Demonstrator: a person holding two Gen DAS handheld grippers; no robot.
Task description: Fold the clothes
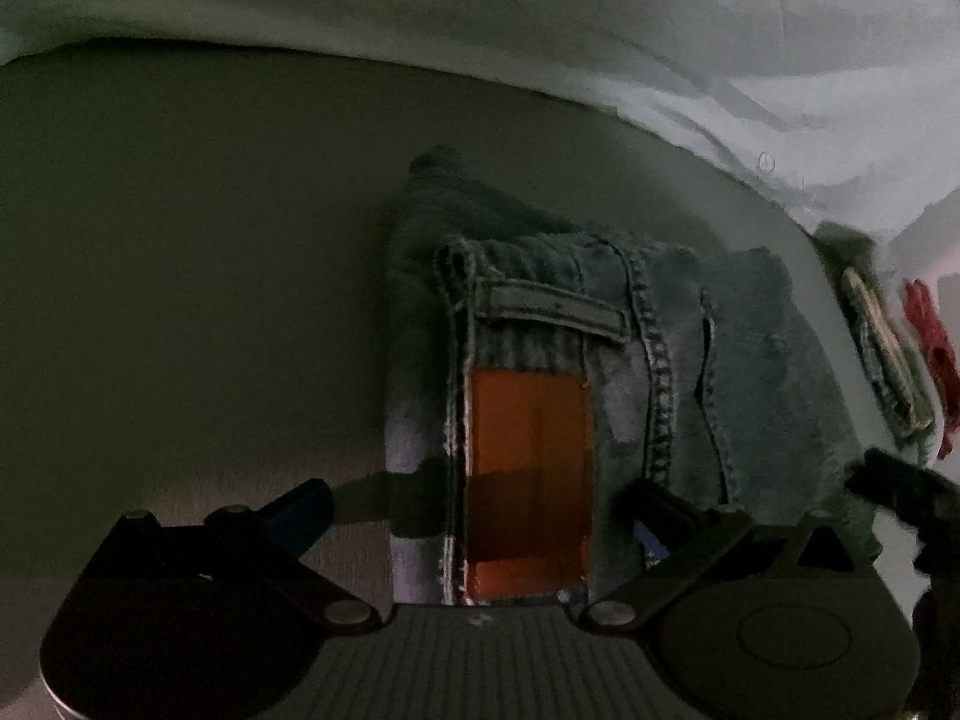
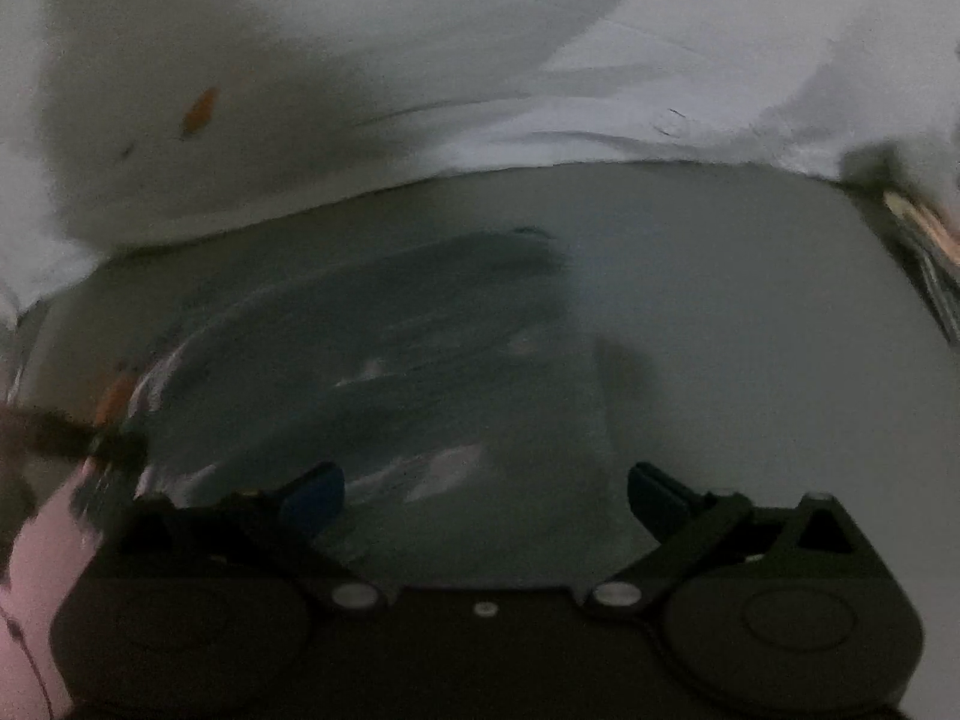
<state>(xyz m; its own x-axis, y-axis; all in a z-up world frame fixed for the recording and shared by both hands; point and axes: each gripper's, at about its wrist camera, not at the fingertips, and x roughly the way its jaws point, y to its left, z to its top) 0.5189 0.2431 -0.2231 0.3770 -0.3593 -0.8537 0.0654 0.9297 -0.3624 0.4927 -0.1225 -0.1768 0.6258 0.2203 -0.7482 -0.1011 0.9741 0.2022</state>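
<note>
A folded pair of blue jeans (image 1: 600,324) lies on the grey table (image 1: 180,240), waistband toward me, with an orange patch (image 1: 528,480) on it. My left gripper (image 1: 480,510) is open just above the near end of the jeans, its fingers on either side of the patch, holding nothing. In the right wrist view the jeans (image 2: 384,360) show as a blurred blue mass. My right gripper (image 2: 486,498) is open and empty over their near right edge.
White cloth (image 1: 540,12) is draped along the far edge of the table and also shows in the right wrist view (image 2: 420,60). A stack of folded clothes (image 1: 888,360) and something red (image 1: 930,336) sit at the right edge. The other gripper (image 1: 900,486) shows at right.
</note>
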